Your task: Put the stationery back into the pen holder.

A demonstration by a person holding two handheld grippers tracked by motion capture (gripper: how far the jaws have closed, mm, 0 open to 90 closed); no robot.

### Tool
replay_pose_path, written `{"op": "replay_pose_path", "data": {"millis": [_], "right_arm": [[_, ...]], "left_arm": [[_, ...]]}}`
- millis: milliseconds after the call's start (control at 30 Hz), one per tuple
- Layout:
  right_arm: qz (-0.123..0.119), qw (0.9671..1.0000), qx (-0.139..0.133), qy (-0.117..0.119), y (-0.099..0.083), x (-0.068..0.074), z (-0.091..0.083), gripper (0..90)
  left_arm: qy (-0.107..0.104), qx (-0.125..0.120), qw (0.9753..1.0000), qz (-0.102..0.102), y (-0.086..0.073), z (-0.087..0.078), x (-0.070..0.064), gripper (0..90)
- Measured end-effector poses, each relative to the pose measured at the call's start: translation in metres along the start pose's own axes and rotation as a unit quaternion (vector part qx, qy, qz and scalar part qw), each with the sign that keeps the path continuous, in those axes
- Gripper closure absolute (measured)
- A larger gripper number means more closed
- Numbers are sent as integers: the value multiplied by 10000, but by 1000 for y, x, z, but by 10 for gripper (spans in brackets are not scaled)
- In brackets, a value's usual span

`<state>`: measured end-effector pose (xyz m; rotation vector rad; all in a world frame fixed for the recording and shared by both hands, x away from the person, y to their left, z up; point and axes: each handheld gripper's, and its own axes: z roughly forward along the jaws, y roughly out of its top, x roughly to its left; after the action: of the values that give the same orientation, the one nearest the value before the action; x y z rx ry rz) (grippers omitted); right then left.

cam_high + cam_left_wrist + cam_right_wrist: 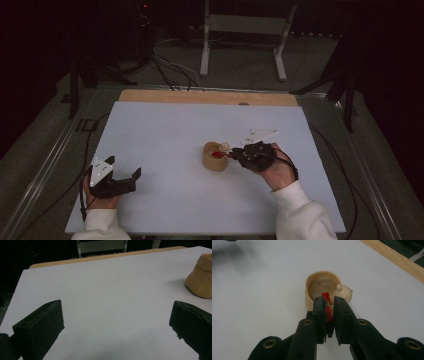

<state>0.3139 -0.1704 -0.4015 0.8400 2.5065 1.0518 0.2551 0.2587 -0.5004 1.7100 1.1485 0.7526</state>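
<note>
While the right claw (328, 315) pinches the red stick (327, 305) over the tan cup (318, 288), a bump could tip it; the left claw (117, 322) sits wide apart.

My work surface is a pale white sheet (165, 135) laid over a wooden tabletop (207, 97), whose bare edge shows along the far side. Beyond it I see a grey floor (240, 65), dark cables (167, 70) trailing across it, and a white metal frame (245, 30) standing there. The room behind is dim, nearly black.
</note>
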Motion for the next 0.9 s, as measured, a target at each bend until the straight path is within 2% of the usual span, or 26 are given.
{"op": "replay_pose_path", "data": {"millis": [633,900], "right_arm": [[165,9998,100,76,7,-4,28,808],[206,9996,97,134,9,-5,33,808]], "left_arm": [[-4,7,10000,10,0,0,0,0],[-9,10,10000,15,0,0,0,0]]}}
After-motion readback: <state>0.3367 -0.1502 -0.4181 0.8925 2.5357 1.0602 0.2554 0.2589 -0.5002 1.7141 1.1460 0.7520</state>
